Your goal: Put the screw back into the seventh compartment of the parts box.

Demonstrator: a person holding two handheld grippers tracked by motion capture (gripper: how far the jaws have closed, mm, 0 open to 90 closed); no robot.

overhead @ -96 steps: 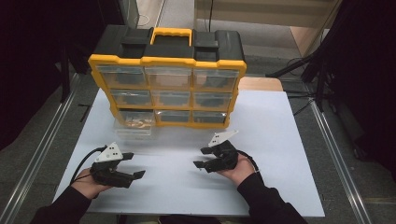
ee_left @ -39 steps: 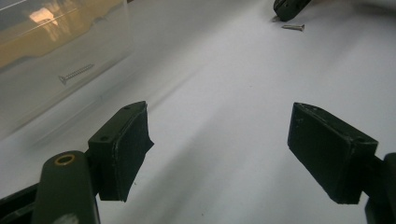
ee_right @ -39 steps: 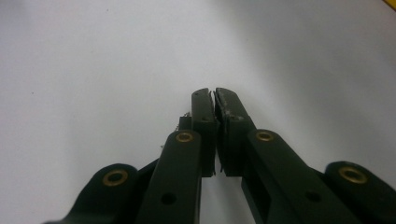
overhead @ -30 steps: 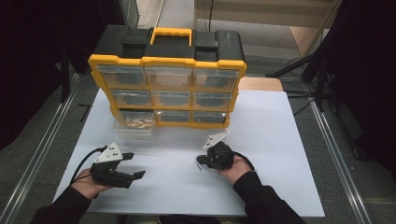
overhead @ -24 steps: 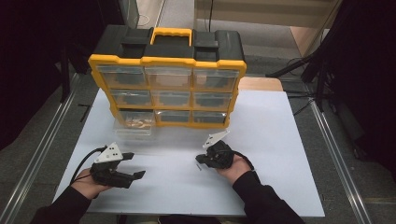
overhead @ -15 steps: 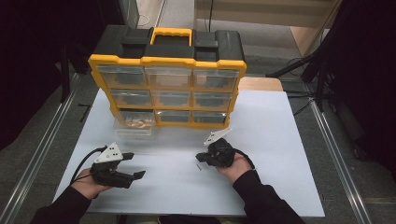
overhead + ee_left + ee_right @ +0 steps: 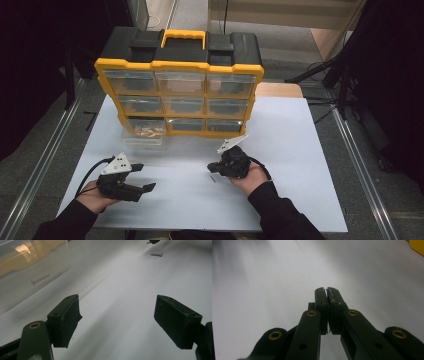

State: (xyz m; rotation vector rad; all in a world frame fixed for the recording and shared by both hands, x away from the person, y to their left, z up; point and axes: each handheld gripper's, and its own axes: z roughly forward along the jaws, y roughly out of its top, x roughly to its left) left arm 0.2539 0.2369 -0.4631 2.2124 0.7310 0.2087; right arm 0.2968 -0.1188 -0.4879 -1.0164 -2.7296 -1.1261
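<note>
1. Resting at about seven o'clock on the white table (image 7: 300,150), the left gripper (image 7: 145,176) lies in the person's left hand (image 7: 92,197) with its jaws wide apart and nothing between them; a black cable loops off its rear.
2. Seen from the left gripper view, its two black pads (image 7: 68,317) frame bare white tabletop.
3. At about five o'clock, near the table's middle, the right gripper (image 7: 212,169) sits in the right hand (image 7: 252,177), pointing toward nine o'clock.
4. The right gripper's jaws are pressed together; in the right gripper view the pads (image 7: 322,298) meet tip to tip, and I cannot tell whether anything thin is pinched there.
5. A small screw (image 7: 213,178) lies loose on the table just beside and below the right gripper's tips; in the left gripper view the same screw (image 7: 156,254) lies at about one o'clock, apart from the dark tips above it.
6. Farther off, at about eleven o'clock from the left gripper, a clear plastic drawer (image 7: 142,139) stands on the table, pulled from the case, with screws inside; one screw (image 7: 40,279) shows through its wall in the left gripper view.
7. At twelve o'clock stands the yellow-and-black organizer case (image 7: 182,65), tilted back, with three rows of clear drawers and a yellow handle on top.
</note>
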